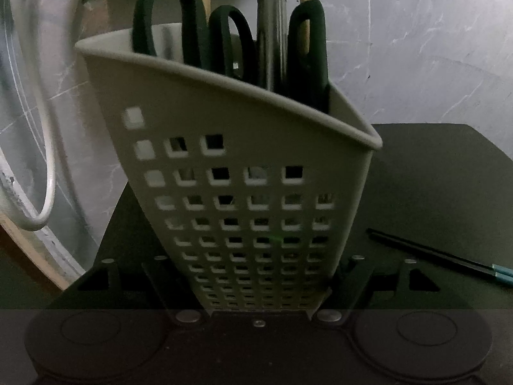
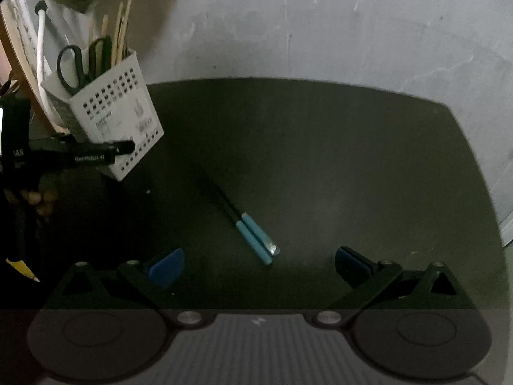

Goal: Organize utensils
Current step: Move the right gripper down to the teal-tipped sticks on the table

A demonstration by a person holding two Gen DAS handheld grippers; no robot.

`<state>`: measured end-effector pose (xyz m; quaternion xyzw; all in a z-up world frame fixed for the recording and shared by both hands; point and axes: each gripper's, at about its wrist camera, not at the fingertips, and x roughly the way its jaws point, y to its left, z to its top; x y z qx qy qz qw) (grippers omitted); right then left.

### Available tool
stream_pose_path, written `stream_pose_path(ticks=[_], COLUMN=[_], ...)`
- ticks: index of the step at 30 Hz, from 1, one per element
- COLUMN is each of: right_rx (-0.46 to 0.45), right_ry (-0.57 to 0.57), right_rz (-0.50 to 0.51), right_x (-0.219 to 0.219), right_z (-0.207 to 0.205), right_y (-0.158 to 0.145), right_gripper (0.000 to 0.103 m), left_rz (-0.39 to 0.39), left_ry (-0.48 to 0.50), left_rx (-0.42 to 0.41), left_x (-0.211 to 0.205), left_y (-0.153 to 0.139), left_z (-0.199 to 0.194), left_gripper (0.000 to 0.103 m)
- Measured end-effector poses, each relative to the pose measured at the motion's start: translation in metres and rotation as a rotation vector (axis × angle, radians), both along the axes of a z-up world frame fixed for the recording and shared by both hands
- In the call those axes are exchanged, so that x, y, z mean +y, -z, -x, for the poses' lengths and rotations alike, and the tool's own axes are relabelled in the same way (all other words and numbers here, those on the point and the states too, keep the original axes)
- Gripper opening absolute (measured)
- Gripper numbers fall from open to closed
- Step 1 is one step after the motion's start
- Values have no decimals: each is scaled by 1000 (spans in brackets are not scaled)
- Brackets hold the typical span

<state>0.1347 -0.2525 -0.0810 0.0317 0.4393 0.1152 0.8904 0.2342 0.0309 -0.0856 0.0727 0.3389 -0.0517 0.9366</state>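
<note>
Desk: dark desk (image 2: 352, 160) against a grey wall; it carries the basket and the chopsticks.
Basket: white perforated basket (image 1: 256, 218), tilted, already stocked with scissors (image 1: 179, 32), a dark metal handle and wooden sticks, all upright, handles up. It lies well apart from the chopsticks, off beyond their dark tips.
Left tongs: left tongs (image 1: 256, 292) pinching the basket low on its walls, steadying it at a slant.
Right tongs: right tongs (image 2: 259, 264) spread wide, nothing between the blue pads, pointing steeply down at the desk.
Chopsticks: chopsticks (image 2: 243, 224) flat on the desk, the pair side by side and touching, just ahead of the right tongs and roughly centred between the pads.
Long axis: diagonal, blue ends near the right tongs, dark tips pointing away toward the basket.
Nearer hand: right, judging by both views; the left is occupied.
Next move, as I judge: close across the blue ends, with the wrist rolled so the pads meet the pair crosswise.
</note>
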Motion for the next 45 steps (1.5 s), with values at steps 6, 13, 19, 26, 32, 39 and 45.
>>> stream_pose_path(ticks=[6,13,19,26,32,39,45], right_rx=[15,30,81,74,69,55,101], right_ry=[-75,-122,-132,-154,-185,-396,-580], right_rz=[19,-23,-246,-173,-148,20,162], right_x=[6,8,5,14,20,41,62], right_z=[-23,-43,-54,-59,-59,-85,-108], right_y=[12,11,2,2,3,2,2], right_gripper=[103,102,102,101,96,83,49], left_rz=[-5,-3,1,7,8,4,8], left_ry=[-27,-53,-61,-57,-52,-43,-45], left_rx=[7,11,12,12,9,5,-4], left_x=[-11,-23,-24,-20,-16,-15,-15], left_y=[-2,-2,-1,-1,0,0,-1], left_z=[-3,-5,-6,-6,-4,-5,-3], left_gripper=[79,79,79,79,79,79,79])
